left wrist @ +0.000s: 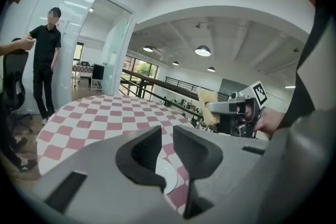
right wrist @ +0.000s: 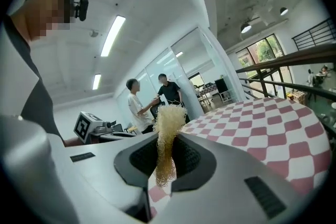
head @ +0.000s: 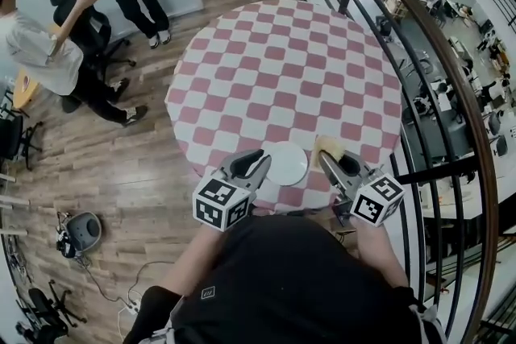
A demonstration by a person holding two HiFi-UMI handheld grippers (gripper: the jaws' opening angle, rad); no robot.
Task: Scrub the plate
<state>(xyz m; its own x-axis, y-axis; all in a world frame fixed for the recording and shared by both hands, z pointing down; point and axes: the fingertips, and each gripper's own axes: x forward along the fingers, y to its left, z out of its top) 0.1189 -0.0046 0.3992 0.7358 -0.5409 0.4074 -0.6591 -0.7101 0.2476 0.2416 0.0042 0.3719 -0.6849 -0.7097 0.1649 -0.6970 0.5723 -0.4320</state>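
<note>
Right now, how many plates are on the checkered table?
1. A plate lies at the near edge of the table, between the left gripper and the right gripper, which holds a yellow scrubber. No others show.

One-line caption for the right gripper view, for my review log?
Right gripper shut on a yellow mesh scrubber, checkered table beyond, two people standing behind.

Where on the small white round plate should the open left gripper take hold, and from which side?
Probably the rim at the near left of the small white round plate, coming low from the left. It lies flat on the checked tablecloth, so only its rim gives the left gripper an edge, and the right gripper holds the yellow fibrous scrubber at its right.
</note>
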